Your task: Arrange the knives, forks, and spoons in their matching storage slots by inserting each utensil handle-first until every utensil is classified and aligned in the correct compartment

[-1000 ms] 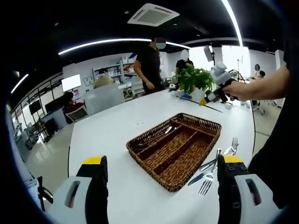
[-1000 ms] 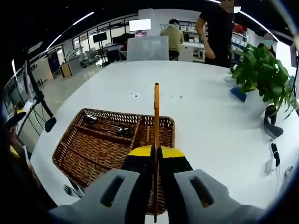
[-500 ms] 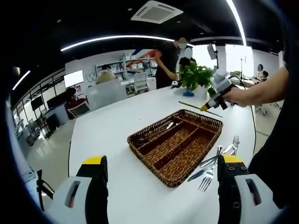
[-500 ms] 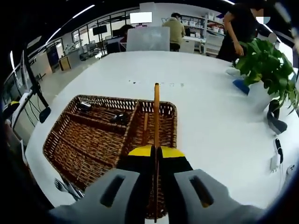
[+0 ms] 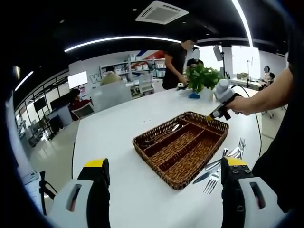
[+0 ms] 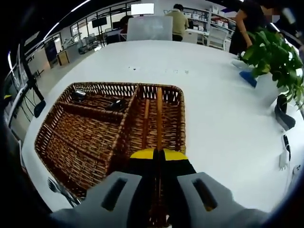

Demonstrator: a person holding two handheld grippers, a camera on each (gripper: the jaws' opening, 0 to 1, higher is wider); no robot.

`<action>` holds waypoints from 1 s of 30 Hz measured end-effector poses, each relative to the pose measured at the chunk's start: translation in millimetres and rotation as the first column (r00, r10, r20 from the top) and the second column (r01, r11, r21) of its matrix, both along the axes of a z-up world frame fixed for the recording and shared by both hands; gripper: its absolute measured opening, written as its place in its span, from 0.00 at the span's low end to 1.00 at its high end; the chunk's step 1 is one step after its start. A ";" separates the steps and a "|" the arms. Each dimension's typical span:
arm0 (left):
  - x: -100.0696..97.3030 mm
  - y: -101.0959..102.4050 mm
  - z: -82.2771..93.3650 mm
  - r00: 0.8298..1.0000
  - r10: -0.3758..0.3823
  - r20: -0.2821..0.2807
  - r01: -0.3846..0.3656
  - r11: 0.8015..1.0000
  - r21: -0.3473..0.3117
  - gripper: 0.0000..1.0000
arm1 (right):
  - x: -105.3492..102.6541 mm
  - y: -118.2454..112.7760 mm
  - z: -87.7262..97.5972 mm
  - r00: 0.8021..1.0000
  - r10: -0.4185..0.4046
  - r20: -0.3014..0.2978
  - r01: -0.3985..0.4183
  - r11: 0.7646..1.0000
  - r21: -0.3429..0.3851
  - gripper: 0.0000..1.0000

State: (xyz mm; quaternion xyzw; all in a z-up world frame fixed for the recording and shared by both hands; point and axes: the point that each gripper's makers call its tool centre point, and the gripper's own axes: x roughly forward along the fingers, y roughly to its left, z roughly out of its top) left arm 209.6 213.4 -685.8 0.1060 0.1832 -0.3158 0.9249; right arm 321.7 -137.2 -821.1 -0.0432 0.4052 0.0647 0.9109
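A brown wicker cutlery basket (image 5: 197, 167) with long compartments sits on the white table. My left gripper (image 5: 166, 164) stands open near the table's front edge, nothing between its fingers. Loose forks and knives (image 5: 222, 164) lie right of the basket. A hand holds my right gripper (image 5: 219, 100) over the basket's far end. In the right gripper view, my right gripper (image 6: 159, 153) is shut on a thin orange chopstick (image 6: 159, 111) that points along the basket's (image 6: 109, 86) right compartment. A second chopstick (image 6: 145, 124) lies there. Spoons (image 6: 95, 101) rest in the far-left compartment.
A potted plant (image 5: 202, 78) stands at the table's far side, seen also as a potted plant (image 6: 278, 57) at the right. Small dark devices (image 6: 283, 118) lie near it. A person (image 5: 178, 64) stands behind the table. Bare white tabletop (image 5: 114, 142) spreads left of the basket.
My right gripper has come down and closer to the basket, so the chopstick now lies over the right compartment. The left gripper stayed open and nearly still. The standing person has moved right.
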 end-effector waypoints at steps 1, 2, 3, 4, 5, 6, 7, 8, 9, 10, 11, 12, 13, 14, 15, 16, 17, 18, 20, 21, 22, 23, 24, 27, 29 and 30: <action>-0.7 0.3 0.2 1.000 0.002 0.000 -0.002 1.000 -0.002 1.00 | 0.1 -0.1 -1.5 1.000 -0.003 -0.005 0.003 1.000 -0.002 0.02; -1.2 0.3 0.1 1.000 0.003 -0.001 -0.003 1.000 -0.002 1.00 | 1.2 -0.3 -4.3 1.000 -0.008 -0.013 0.008 1.000 -0.005 0.02; -1.8 0.5 -0.3 1.000 0.004 -0.001 -0.004 1.000 0.000 1.00 | 1.5 -0.3 -6.1 1.000 -0.011 -0.020 0.011 1.000 -0.009 0.02; -2.2 0.7 -0.7 1.000 0.004 -0.001 -0.004 1.000 0.001 1.00 | 1.7 0.5 -7.1 1.000 -0.014 -0.024 0.013 1.000 -0.009 0.02; -2.5 0.7 -0.6 1.000 0.004 -0.002 -0.004 1.000 0.001 1.00 | 2.2 1.2 -7.7 1.000 -0.013 -0.024 0.013 1.000 -0.011 0.02; -2.9 0.4 -0.5 1.000 0.003 -0.003 -0.003 1.000 0.000 1.00 | 3.5 2.5 -10.9 0.999 -0.014 -0.029 0.014 1.000 -0.010 0.02; -3.4 0.5 -0.2 1.000 0.003 -0.002 -0.003 1.000 0.000 1.00 | 3.7 3.6 -12.2 0.999 -0.013 -0.031 0.013 1.000 -0.010 0.02; -3.6 0.7 -0.1 1.000 0.004 -0.002 -0.004 1.000 0.001 1.00 | 3.9 4.6 -13.3 0.999 -0.013 -0.032 0.012 1.000 -0.011 0.02; -3.7 0.9 0.1 1.000 0.004 -0.001 -0.004 1.000 0.000 1.00 | 3.7 5.4 -14.7 0.999 -0.012 -0.035 0.012 1.000 -0.014 0.02; -3.9 1.3 0.4 1.000 0.006 -0.002 -0.006 1.000 -0.001 1.00 | 3.5 5.7 -16.9 0.999 -0.011 -0.040 0.011 1.000 -0.018 0.02; -4.2 1.8 0.8 1.000 0.007 -0.001 -0.007 1.000 -0.001 1.00 | 2.9 5.3 -20.4 0.999 -0.015 -0.048 0.015 1.000 -0.017 0.02; -4.6 2.4 1.2 1.000 0.009 -0.001 -0.009 1.000 -0.002 1.00 | 2.7 5.5 -22.4 0.998 -0.020 -0.053 0.020 1.000 -0.010 0.02; -4.9 3.0 1.0 1.000 0.010 -0.001 -0.010 1.000 -0.004 1.00 | 2.3 5.4 -24.5 0.998 -0.027 -0.058 0.027 1.000 -0.004 0.02; -5.3 3.5 0.7 1.000 0.011 -0.002 -0.011 1.000 -0.006 1.00 | 2.0 5.1 -25.5 0.998 -0.030 -0.058 0.029 1.000 -0.006 0.02; -6.0 4.1 0.3 1.000 0.012 -0.005 -0.012 1.000 -0.006 1.00 | 1.5 5.7 -26.2 0.998 -0.029 -0.058 0.029 1.000 -0.006 0.02; -6.5 4.6 0.2 1.000 0.013 -0.005 -0.013 1.000 -0.005 1.00 | 1.5 5.8 -27.2 0.998 -0.028 -0.058 0.027 1.000 -0.010 0.02; -7.3 5.2 0.0 1.000 0.014 -0.005 -0.014 1.000 -0.004 1.00 | 1.7 4.5 -28.2 0.998 -0.026 -0.057 0.024 0.999 -0.023 0.02; -8.0 5.5 -0.4 1.000 0.014 -0.008 -0.014 1.000 -0.004 1.00 | 1.9 4.5 -28.7 0.998 -0.026 -0.057 0.024 0.999 -0.021 0.02; -9.2 6.4 -1.6 1.000 0.016 -0.011 -0.016 1.000 -0.001 1.00 | 2.7 3.1 -30.9 0.998 -0.031 -0.060 0.030 0.999 -0.020 0.02; -9.5 6.8 -2.3 1.000 0.016 -0.012 -0.016 1.000 0.001 1.00 | 2.8 3.1 -32.6 0.998 -0.030 -0.064 0.029 0.999 -0.016 0.02; -9.5 7.1 -2.9 1.000 0.016 -0.013 -0.016 1.000 0.001 1.00 | 2.8 3.4 -34.2 0.997 -0.031 -0.066 0.031 0.999 -0.011 0.02; -9.8 7.3 -3.4 1.000 0.017 -0.014 -0.017 1.000 0.000 1.00 | 1.9 3.5 -36.4 0.997 -0.031 -0.066 0.030 0.999 -0.014 0.02; -10.0 7.2 -3.9 1.000 0.017 -0.015 -0.017 1.000 -0.001 1.00 | 2.3 3.1 -37.4 0.998 -0.028 -0.064 0.027 0.999 -0.017 0.02; -10.6 6.8 -4.2 1.000 0.016 -0.016 -0.016 1.000 0.002 1.00 | 2.0 3.1 -37.0 0.998 -0.024 -0.062 0.023 0.999 -0.022 0.02; -11.2 6.6 -4.6 1.000 0.015 -0.017 -0.015 1.000 0.003 1.00 | 3.7 3.4 -38.0 0.998 -0.017 -0.061 0.016 1.000 -0.016 0.02; -11.4 6.5 -4.8 1.000 0.015 -0.018 -0.015 1.000 0.003 1.00 | 3.6 3.9 -38.0 0.998 -0.014 -0.062 0.013 1.000 -0.014 0.03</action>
